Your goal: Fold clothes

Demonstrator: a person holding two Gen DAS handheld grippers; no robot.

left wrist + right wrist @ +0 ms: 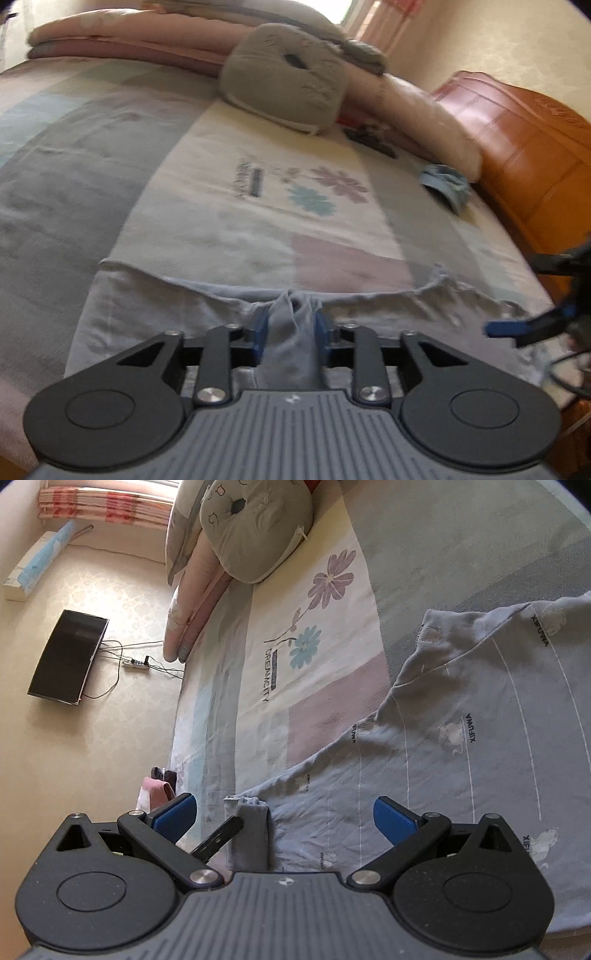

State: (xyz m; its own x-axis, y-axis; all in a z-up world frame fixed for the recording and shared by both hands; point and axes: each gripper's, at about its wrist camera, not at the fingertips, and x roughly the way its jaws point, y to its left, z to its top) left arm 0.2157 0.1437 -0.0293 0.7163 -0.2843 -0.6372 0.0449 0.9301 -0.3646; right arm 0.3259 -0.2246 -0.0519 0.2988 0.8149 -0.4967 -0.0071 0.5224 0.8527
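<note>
Tools (284,818) over, seemingly, patchwork bedsheet (321,664)

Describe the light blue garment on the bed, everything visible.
The garment is pale grey-blue soft cotton-looking fabric with thin white lines, small white animal prints and repeated XIFUWA lettering. It lies spread and wrinkled on the patterned bedsheet, one corner pointing toward the pillows. A bunched fold of its near edge stands between the blue pads of the left gripper. The right gripper is open over another edge, not gripping.
</note>
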